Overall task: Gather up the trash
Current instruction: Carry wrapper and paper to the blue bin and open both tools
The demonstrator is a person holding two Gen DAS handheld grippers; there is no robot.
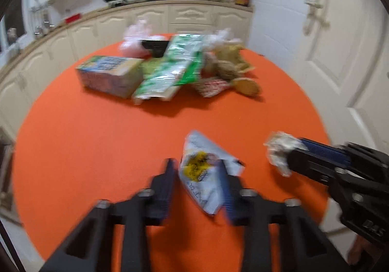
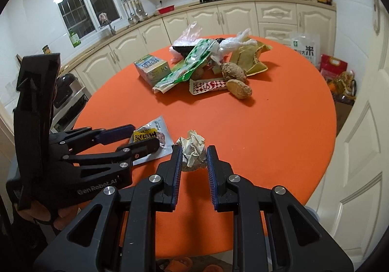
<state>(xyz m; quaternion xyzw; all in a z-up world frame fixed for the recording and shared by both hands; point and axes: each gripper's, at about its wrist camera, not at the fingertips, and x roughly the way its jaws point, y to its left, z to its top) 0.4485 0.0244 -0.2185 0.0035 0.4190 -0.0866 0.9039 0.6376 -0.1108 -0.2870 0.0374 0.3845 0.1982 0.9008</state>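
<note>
The left claw (image 2: 139, 137) reached over the near left part of the round orange table (image 2: 279, 126), its two blue-padded fingers straddling a flat silver snack wrapper with a yellow label (image 2: 152, 137). In the left wrist view the wrapper (image 1: 206, 169) stood between the fingers, against the right one with a gap at the left one; the blur there did not let me tell whether the pads pressed it, and the right wrist view showed it lying on the table under the claw.

Just to the right, the right claw (image 2: 194, 157) was clenched on a crumpled ball of whitish paper (image 2: 193, 150), both blue pads against its sides, the ball poking out ahead of the fingertips. From the left wrist view the same paper ball (image 1: 279, 152) sat at the tip of the right claw (image 1: 289, 157).

Well beyond both claws, toward the table's far side, lay a heap: a small printed carton (image 2: 152, 68), a long green-and-white plastic wrapper (image 2: 184, 68), a red-and-white checked wrapper (image 2: 209, 86) and two brown lumpy pieces (image 2: 239, 88).
</note>
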